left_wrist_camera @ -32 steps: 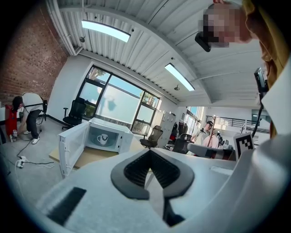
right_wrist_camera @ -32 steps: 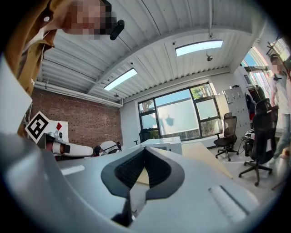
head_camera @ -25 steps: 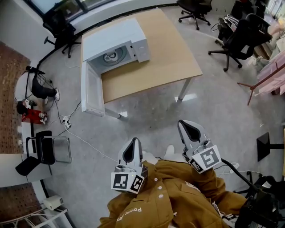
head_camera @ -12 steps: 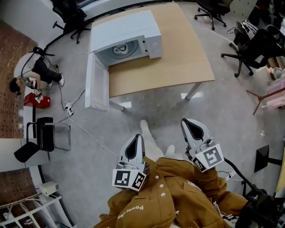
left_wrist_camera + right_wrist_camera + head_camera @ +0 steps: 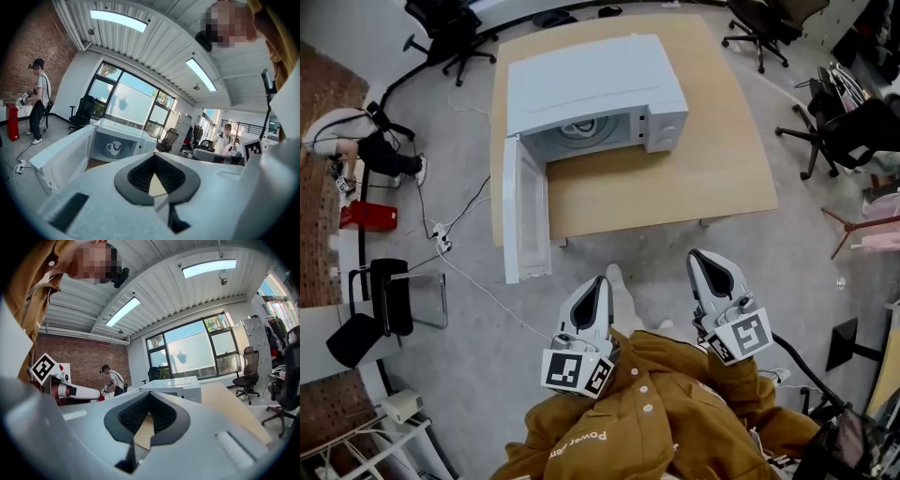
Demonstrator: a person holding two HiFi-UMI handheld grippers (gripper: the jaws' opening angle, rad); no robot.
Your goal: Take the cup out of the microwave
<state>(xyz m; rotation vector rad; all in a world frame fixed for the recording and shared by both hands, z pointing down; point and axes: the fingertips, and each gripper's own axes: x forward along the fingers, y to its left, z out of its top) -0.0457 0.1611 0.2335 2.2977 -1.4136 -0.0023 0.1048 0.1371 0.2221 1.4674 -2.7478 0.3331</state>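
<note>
A white cup (image 5: pixel 114 148) with a dark mark stands on the turntable inside the white microwave (image 5: pixel 123 130); from the head view only its rim (image 5: pixel 577 129) shows in the cavity. The microwave (image 5: pixel 595 84) sits on the wooden table (image 5: pixel 694 183), and its door (image 5: pixel 528 211) hangs wide open over the table's left front edge. My left gripper (image 5: pixel 600 283) is shut and empty, held over the floor short of the table and pointing at the open cavity. Beside it, my right gripper (image 5: pixel 699 257) is also shut and empty, aimed at the table front right of the microwave (image 5: pixel 180 386).
A person (image 5: pixel 356 141) stands at the far left by a red box (image 5: pixel 366 214). Cables and a power strip (image 5: pixel 441 239) lie on the floor left of the door. Office chairs (image 5: pixel 848 127) stand on the right and a black chair (image 5: pixel 384 305) near left.
The person has walked toward the table, so the microwave and its open door are nearer. Both grippers came forward with the body and stayed shut.
</note>
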